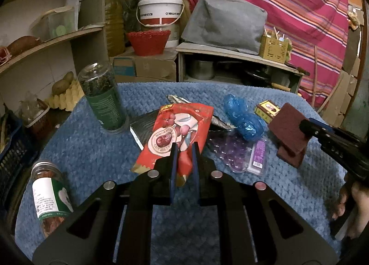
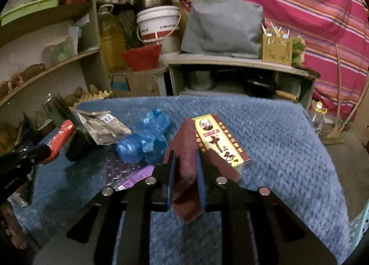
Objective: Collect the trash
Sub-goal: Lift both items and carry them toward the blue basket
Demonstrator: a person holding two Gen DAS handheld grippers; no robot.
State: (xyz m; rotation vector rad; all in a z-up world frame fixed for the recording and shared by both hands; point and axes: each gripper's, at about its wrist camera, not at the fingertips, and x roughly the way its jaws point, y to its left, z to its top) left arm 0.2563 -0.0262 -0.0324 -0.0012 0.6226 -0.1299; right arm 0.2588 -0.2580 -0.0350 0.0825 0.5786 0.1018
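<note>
My left gripper is shut on the lower edge of a red snack packet, which tilts up from the blue mat. My right gripper is shut on a maroon scouring pad, pinched edge-on between the blue pads. In the left wrist view the right gripper grips that pad at the mat's right side. Loose on the mat lie a crumpled blue plastic bag, a yellow and red carton, a purple blister pack and a silver foil wrapper.
A tall green-labelled jar stands at the mat's left. A smaller jar lies on its side near the front left. Shelves, a white bucket and a low cabinet crowd the back. A striped cloth hangs at the right.
</note>
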